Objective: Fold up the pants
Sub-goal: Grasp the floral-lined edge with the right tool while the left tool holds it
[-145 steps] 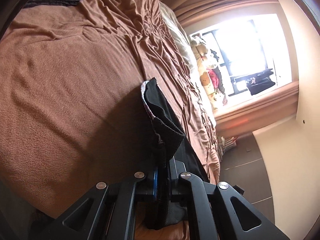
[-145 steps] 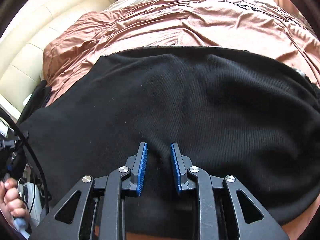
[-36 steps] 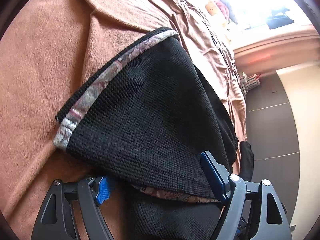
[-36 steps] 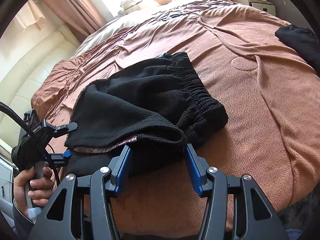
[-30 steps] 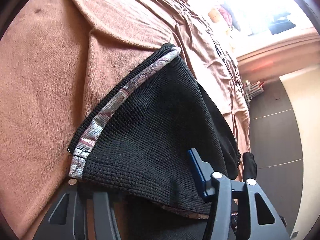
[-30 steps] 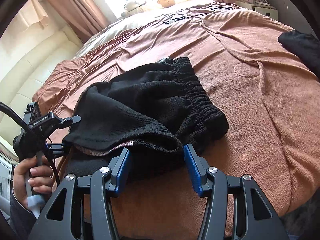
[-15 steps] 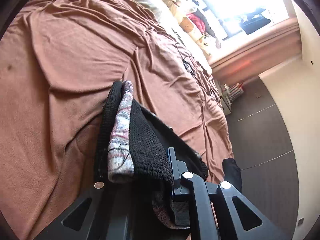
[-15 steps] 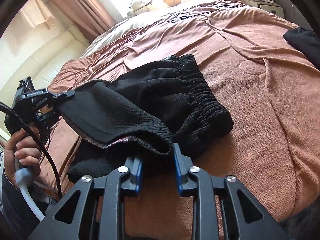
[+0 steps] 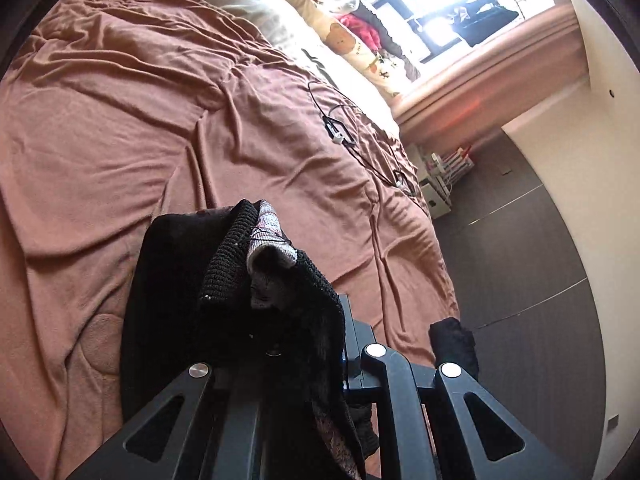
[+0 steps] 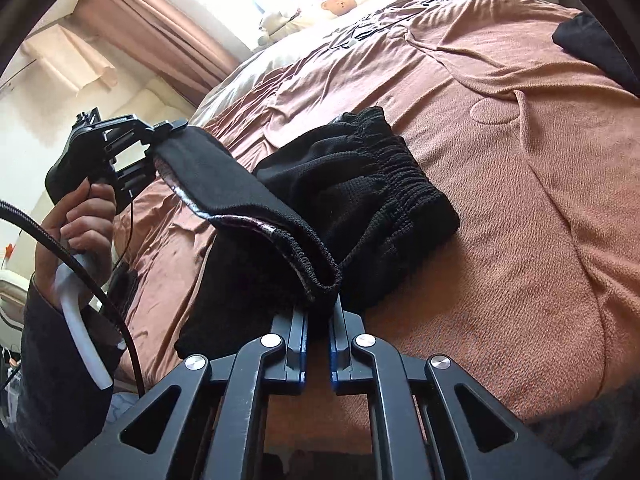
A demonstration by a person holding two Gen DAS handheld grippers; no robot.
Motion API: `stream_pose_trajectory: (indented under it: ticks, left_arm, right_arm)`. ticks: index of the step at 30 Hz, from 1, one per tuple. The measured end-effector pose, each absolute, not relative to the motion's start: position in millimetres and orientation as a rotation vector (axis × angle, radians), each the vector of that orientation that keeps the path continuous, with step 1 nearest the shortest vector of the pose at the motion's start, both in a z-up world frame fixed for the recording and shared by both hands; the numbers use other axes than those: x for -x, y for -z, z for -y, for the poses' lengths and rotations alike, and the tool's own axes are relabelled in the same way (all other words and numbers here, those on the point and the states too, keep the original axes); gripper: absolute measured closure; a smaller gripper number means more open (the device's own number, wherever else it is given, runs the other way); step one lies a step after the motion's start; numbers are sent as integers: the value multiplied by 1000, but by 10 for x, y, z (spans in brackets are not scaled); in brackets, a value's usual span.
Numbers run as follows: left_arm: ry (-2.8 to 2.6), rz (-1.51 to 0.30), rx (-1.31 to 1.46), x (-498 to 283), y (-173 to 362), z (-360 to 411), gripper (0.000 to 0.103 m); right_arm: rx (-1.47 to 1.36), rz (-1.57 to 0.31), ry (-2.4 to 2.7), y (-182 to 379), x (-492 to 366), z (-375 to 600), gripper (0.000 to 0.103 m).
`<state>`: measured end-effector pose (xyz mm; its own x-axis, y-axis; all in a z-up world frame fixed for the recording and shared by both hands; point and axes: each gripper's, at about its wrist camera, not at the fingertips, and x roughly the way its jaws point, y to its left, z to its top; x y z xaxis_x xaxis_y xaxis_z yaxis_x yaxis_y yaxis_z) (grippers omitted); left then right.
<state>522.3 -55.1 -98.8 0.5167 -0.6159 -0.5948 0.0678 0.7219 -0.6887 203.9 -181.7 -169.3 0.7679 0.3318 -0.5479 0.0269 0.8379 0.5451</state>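
My right gripper [image 10: 318, 320] has just been closing and its blue-padded jaws now pinch the near corner of the black pants [image 10: 360, 200], while my left gripper [image 10: 164, 130], closed too, clamps the other corner of the same hem and holds it raised above the brown bedspread [image 10: 520, 200]. Between the two grips I see a flat band of black waffle-knit cloth, its edge showing a pale pink-grey patterned lining, stretched taut and sloping down from left to right. Under it the rest of the pants lies bunched on the bed, with the gathered elastic waistband on the far right side.
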Motion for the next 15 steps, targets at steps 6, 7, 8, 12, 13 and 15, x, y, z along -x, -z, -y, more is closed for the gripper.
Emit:
stream_pose_trajectory:
  ticks: [6,7,8,12,13,15]
  left_arm:
    - [459,-986,613,-5460,1060,879,93]
    - [464,-993,605,-5502,1079,945,93]
    - [469,-999,595,-5535,1096,1013,93]
    - [496,-1029,549,-5644,1176,1320,92]
    - [498,-1040,536,-5670,1195,1392,91]
    - [505,-1062,523,-5705,1240,1507,79]
  right_arm:
    - [-604,-705,-198,1763,-2013,1897,99]
    - [-615,-706,-199,1781,-2017,1922,99]
    - [-626,-707,-198,1798,-2016,1948,99]
    - [-661,-688,-173,1832,-1966,2068,99]
    - [-670,-687,-172,1843,-1964,2095,99]
    - [-688,-690,-170,1878,-1969,2135,99]
